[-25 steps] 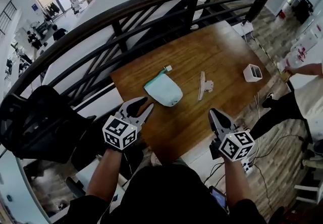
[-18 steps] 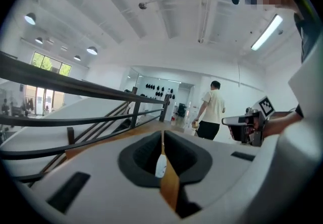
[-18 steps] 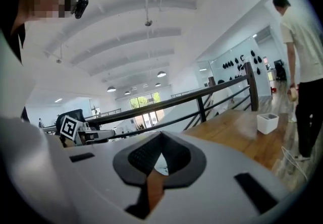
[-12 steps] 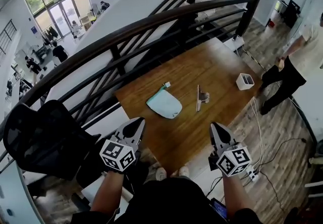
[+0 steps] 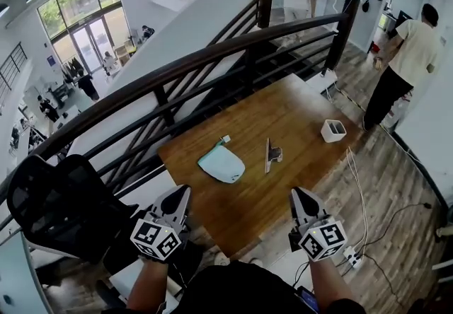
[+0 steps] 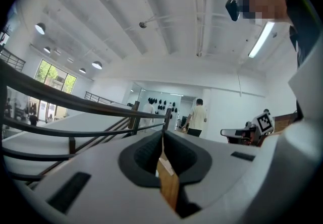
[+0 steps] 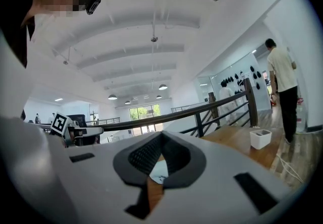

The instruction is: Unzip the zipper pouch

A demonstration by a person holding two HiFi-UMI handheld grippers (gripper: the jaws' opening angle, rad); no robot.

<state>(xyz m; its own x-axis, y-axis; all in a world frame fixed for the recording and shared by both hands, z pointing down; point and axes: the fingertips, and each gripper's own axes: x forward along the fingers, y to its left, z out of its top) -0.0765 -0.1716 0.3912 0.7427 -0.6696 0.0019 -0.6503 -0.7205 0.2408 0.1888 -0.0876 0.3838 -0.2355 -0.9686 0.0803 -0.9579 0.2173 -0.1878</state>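
**Both grippers empty, drawn back**

Left gripper (image 5: 177,194) jaws, spread a second ago, are now pressed together on nothing. Right gripper (image 5: 300,196) is likewise closed. Both sit farther from the pouch (image 5: 221,163), which lies flat on the table (image 5: 304,114).

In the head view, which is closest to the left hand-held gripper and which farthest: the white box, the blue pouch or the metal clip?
From the left hand-held gripper:
1. The blue pouch, just ahead, leftmost of the three.
2. The metal clip, in the middle, right of the pouch.
3. The white box, far off to the right.
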